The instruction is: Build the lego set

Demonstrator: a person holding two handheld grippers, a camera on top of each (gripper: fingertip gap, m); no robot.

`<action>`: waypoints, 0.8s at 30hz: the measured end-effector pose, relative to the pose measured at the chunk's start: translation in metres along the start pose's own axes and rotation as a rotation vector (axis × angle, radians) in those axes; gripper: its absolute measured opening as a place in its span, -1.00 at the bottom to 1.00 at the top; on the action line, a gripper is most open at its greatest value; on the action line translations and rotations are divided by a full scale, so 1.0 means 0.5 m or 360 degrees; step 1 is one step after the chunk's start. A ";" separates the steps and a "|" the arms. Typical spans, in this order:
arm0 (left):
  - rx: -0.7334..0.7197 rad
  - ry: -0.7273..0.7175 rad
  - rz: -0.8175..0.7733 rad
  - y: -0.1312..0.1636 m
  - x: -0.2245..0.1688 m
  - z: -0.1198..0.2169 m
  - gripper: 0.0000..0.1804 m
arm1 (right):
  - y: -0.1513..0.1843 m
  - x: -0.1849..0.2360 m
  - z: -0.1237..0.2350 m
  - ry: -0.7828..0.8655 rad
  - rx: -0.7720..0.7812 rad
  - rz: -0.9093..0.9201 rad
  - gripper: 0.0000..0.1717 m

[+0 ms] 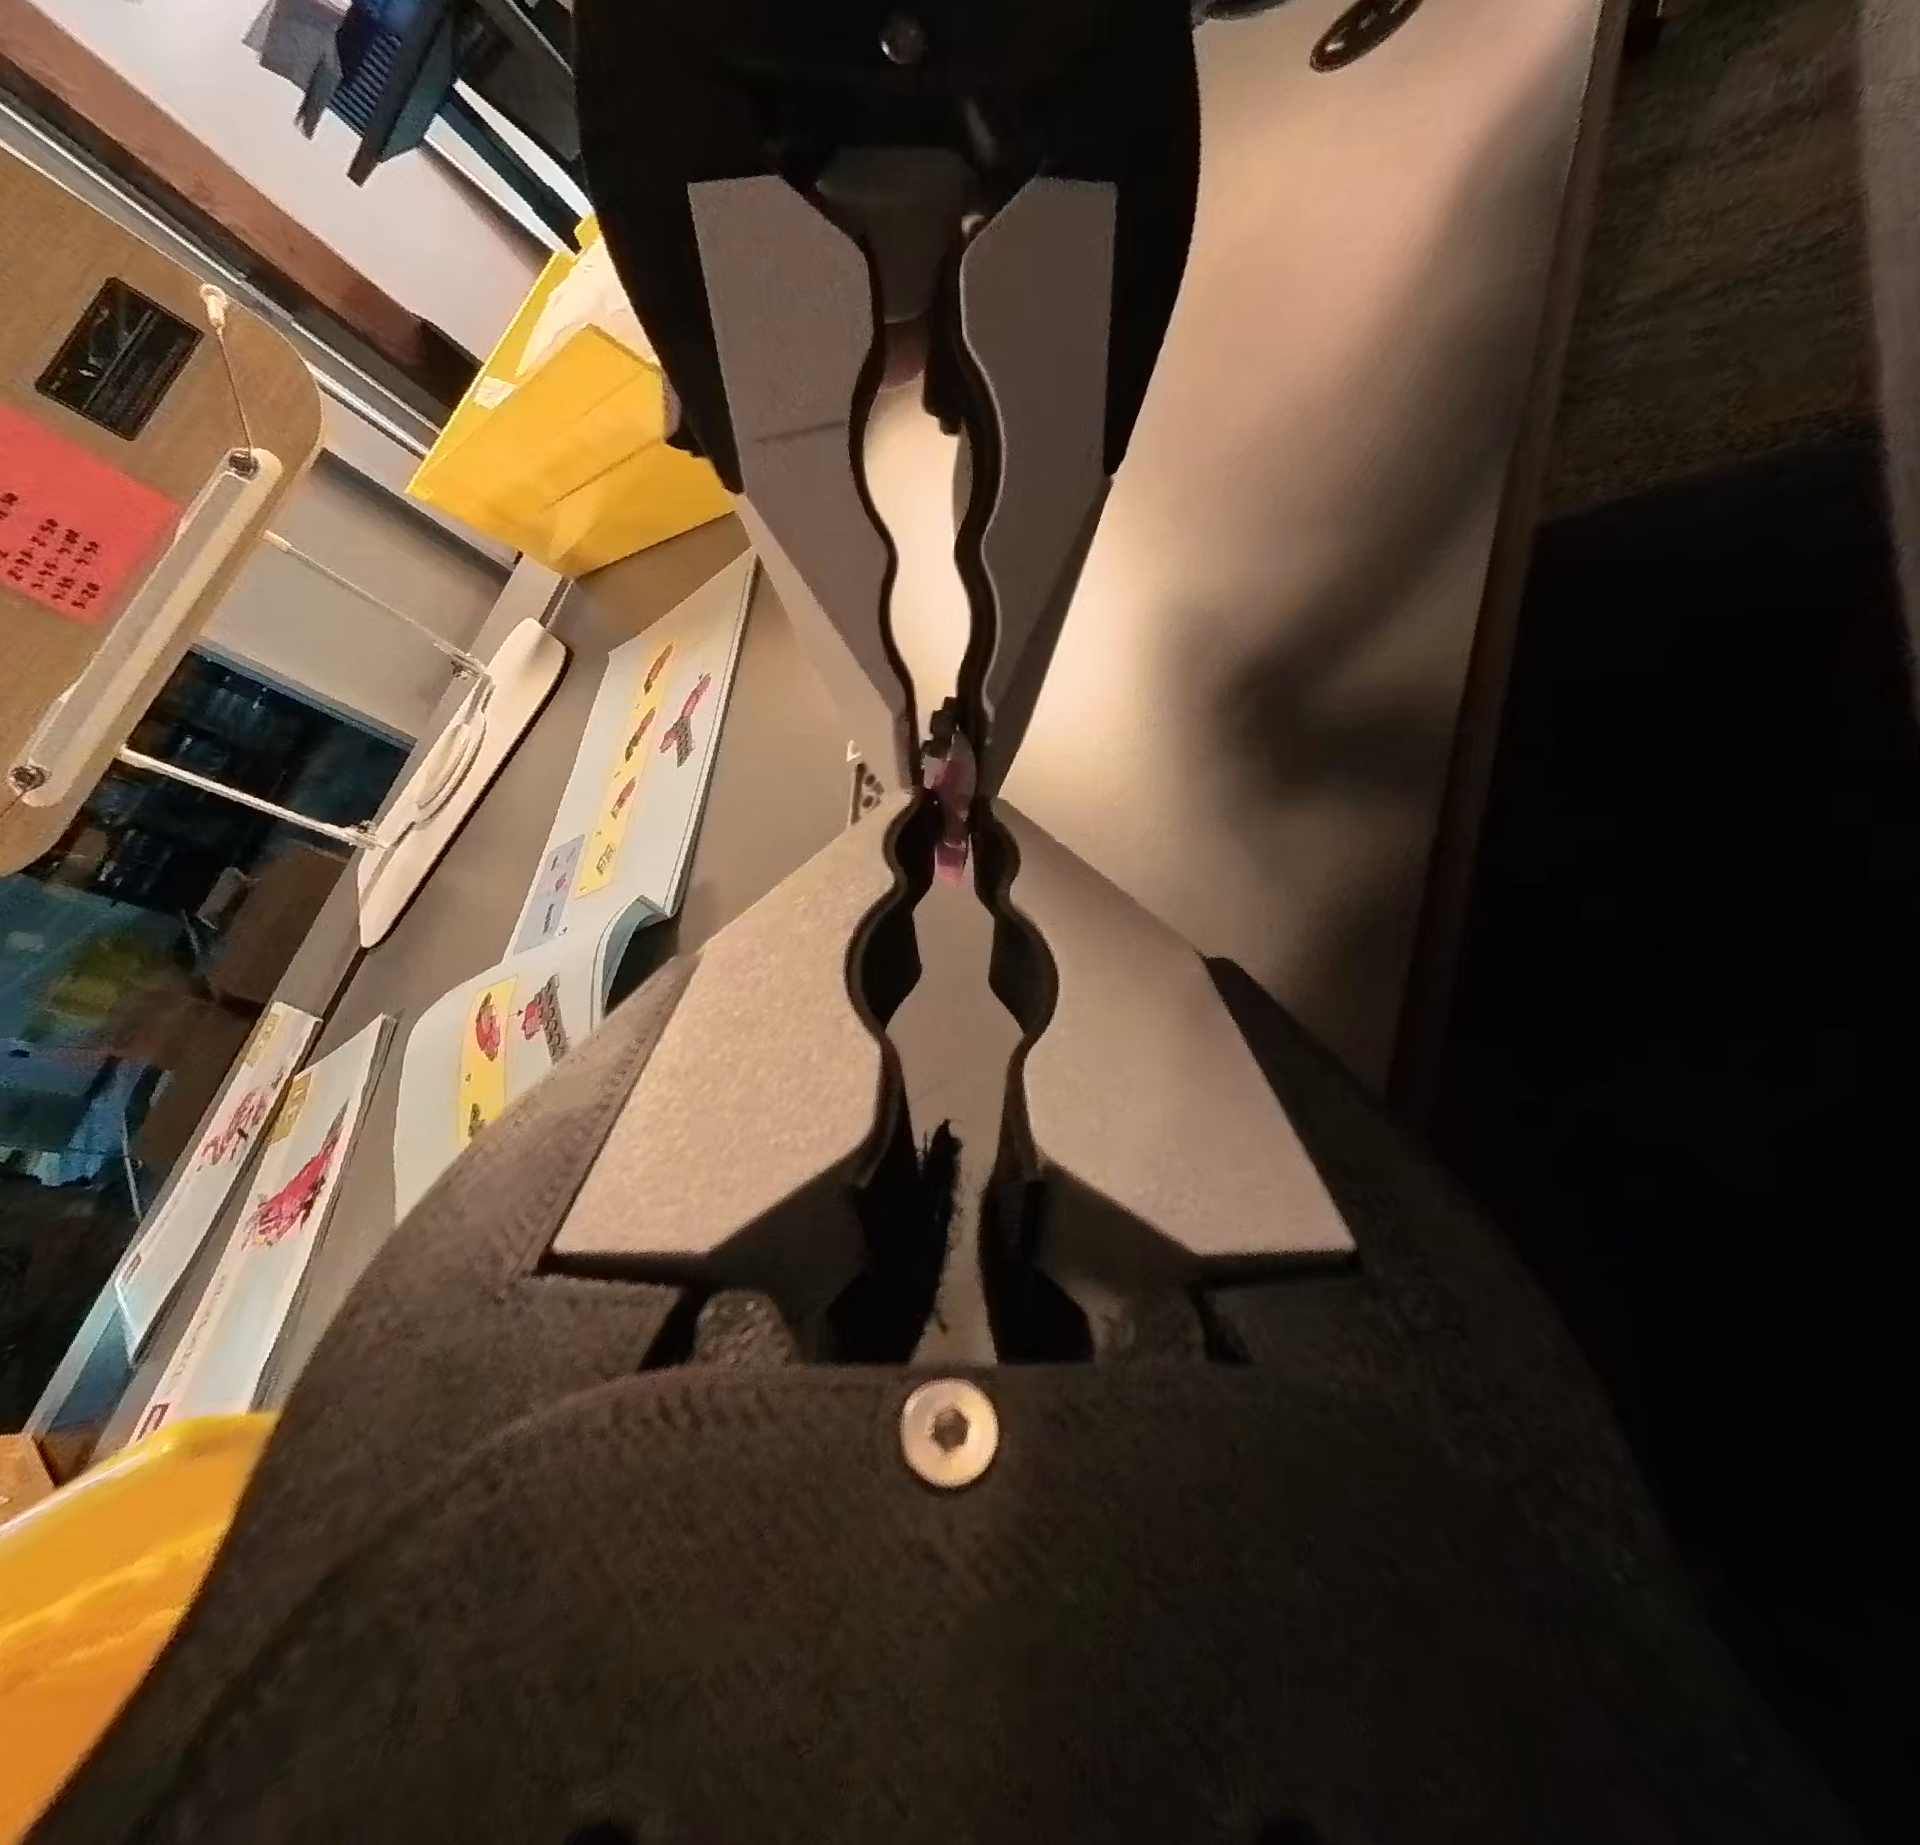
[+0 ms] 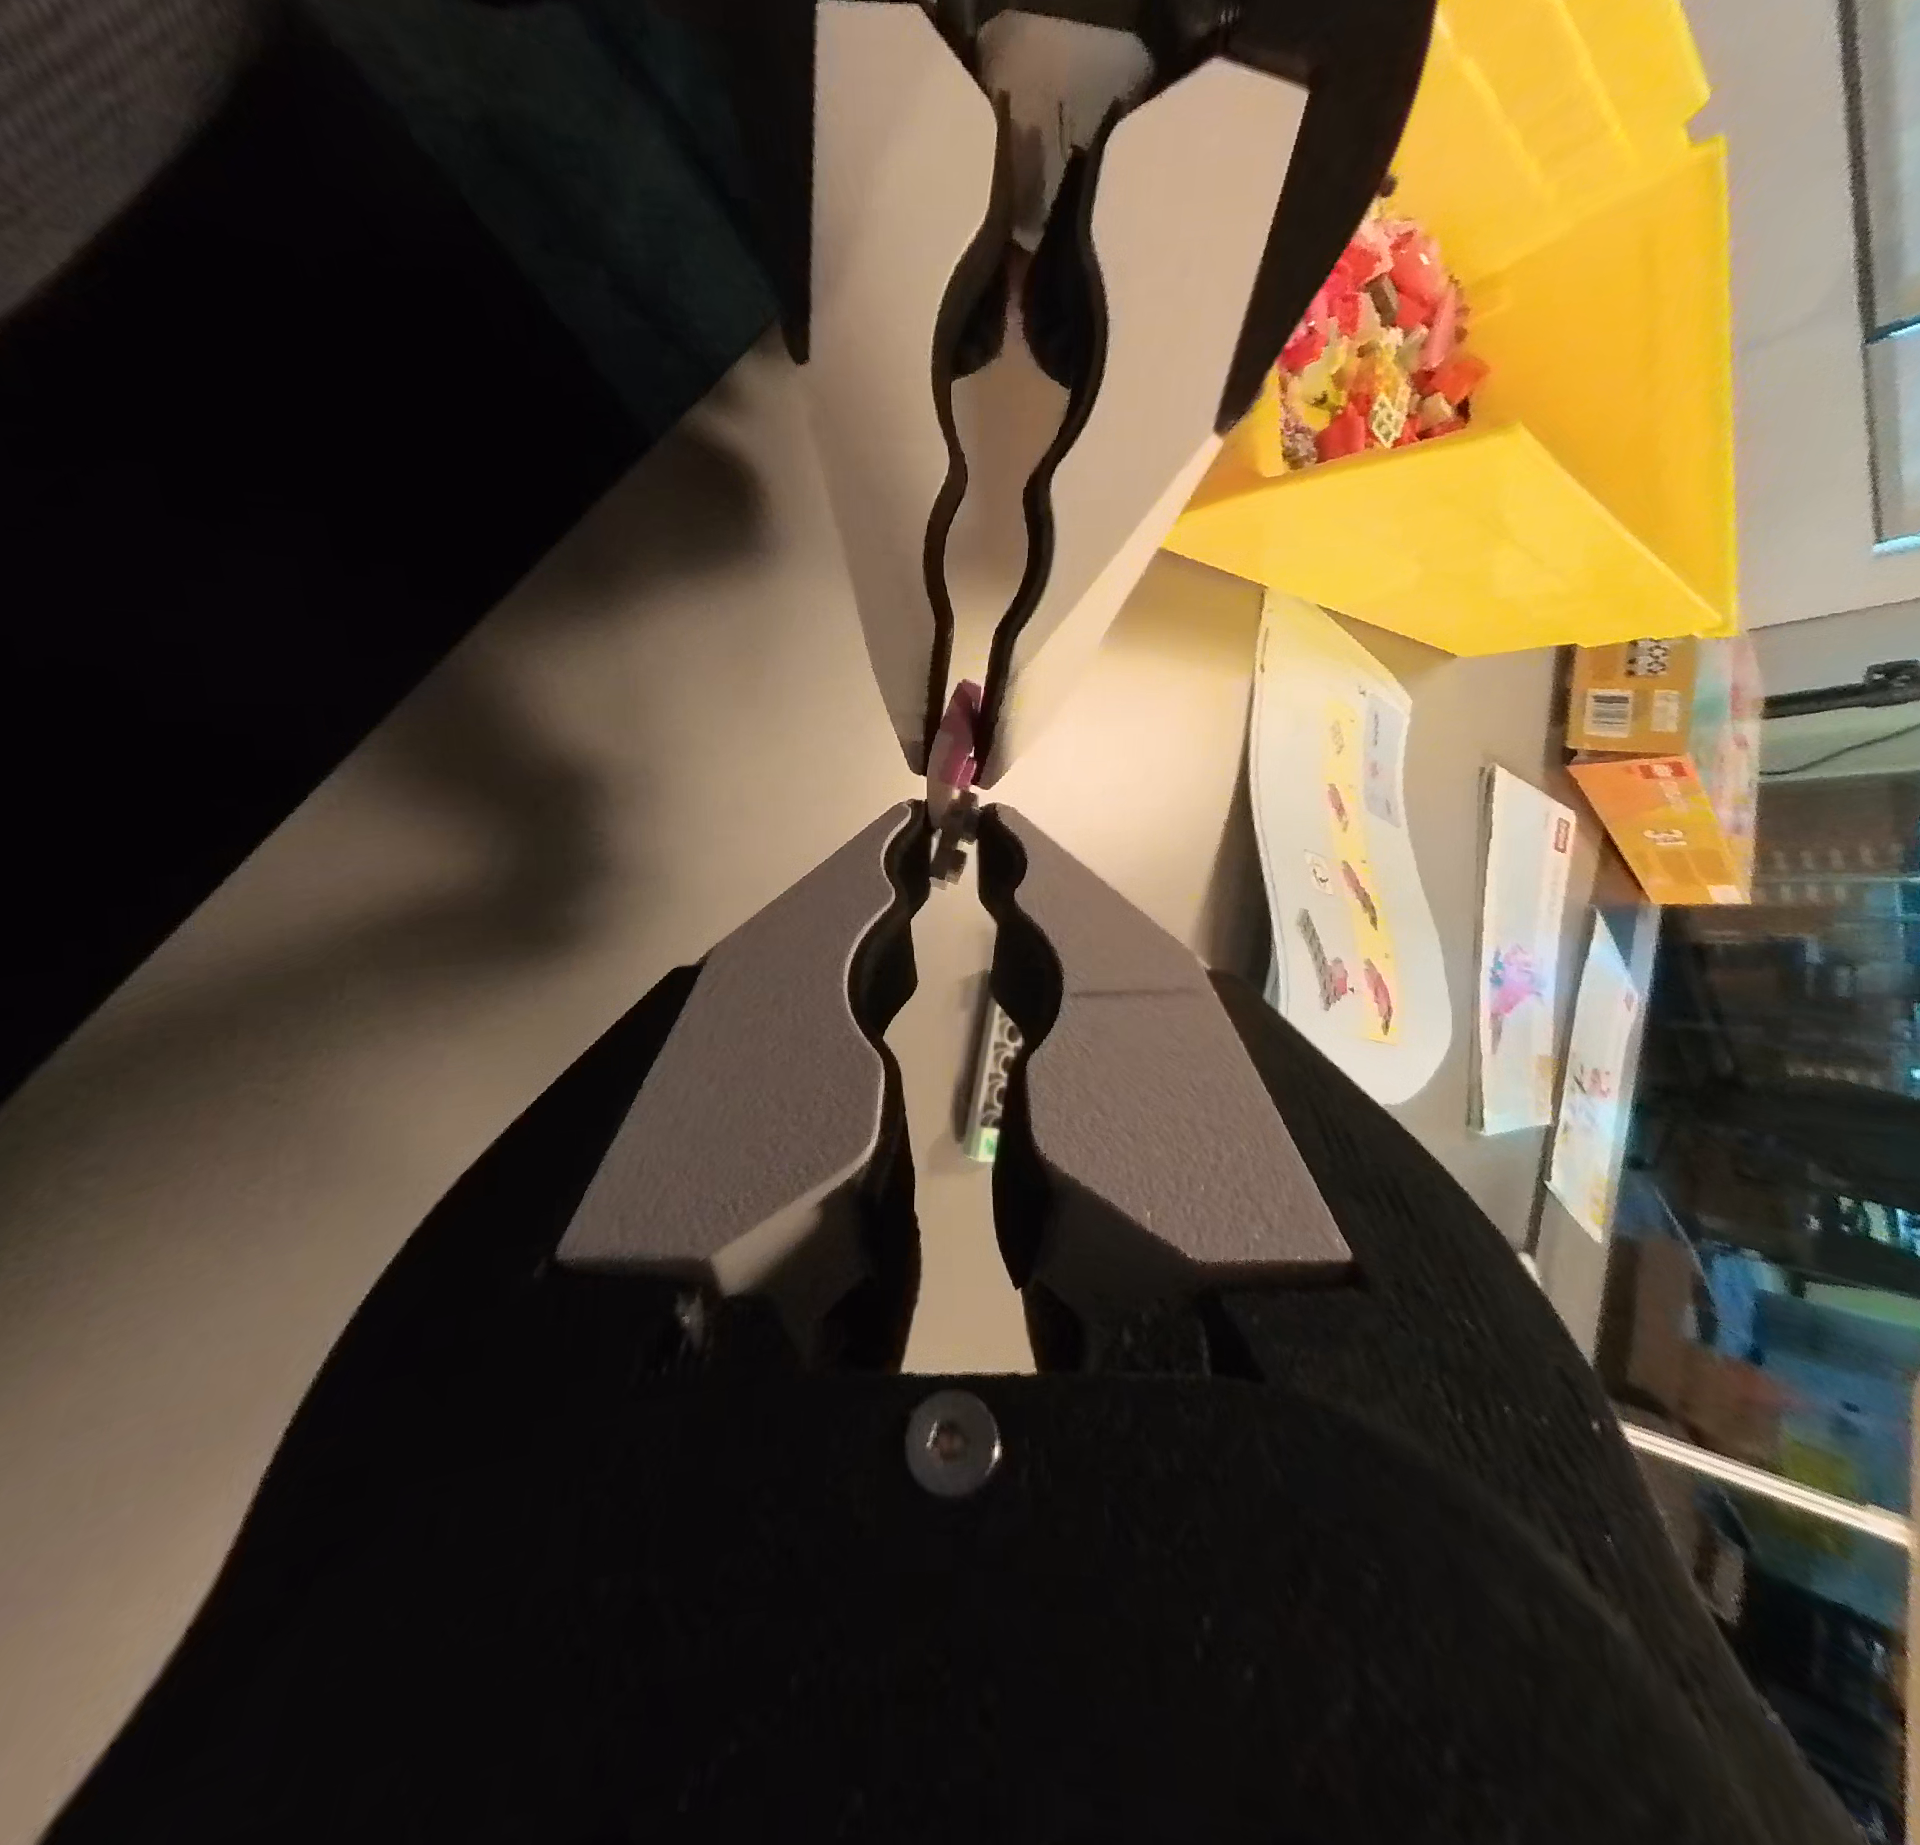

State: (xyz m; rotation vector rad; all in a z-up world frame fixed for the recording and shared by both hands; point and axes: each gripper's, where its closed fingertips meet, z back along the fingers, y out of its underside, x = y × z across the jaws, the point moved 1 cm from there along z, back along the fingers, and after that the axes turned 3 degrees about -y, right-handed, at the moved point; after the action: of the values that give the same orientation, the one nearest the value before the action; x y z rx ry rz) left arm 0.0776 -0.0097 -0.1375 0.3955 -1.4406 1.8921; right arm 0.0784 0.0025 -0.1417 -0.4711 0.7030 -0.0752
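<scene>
Little writing is sharp enough to read. On the wooden board (image 1: pixel 156 507), far from the table, hangs a pink sheet (image 1: pixel 73 538) with rows of dark signs, too blurred to read, and above it a dark plate (image 1: pixel 120 356). On the table (image 2: pixel 623 652), beside the yellow bins (image 2: pixel 1507 548), lie open instruction booklets (image 2: pixel 1340 839) with pictured steps and small numerals. A closed booklet (image 2: pixel 1527 943) bears a small red logo. Behind it, one cardboard box (image 2: pixel 1631 699) carries a barcode, and an orange box (image 2: pixel 1662 829) carries a logo and a numeral.
</scene>
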 end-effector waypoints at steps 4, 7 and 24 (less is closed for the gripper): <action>0.0043 -0.0015 0.0065 0.008 0.008 -0.001 -0.94 | 0.004 -0.009 -0.008 0.0051 0.0029 -0.0044 -0.92; 0.0083 -0.0030 0.0119 0.017 0.012 -0.005 -0.94 | 0.011 -0.014 -0.018 0.0103 0.0118 -0.0082 -0.91; 0.0132 -0.0031 0.0068 0.021 0.001 -0.016 -0.94 | 0.024 -0.007 -0.029 -0.0076 0.0109 -0.0286 -0.94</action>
State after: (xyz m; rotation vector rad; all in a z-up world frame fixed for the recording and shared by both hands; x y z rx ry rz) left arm 0.0710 -0.0033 -0.1473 0.4266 -1.3967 1.9923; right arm 0.0655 0.0085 -0.1546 -0.4680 0.6079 -0.2552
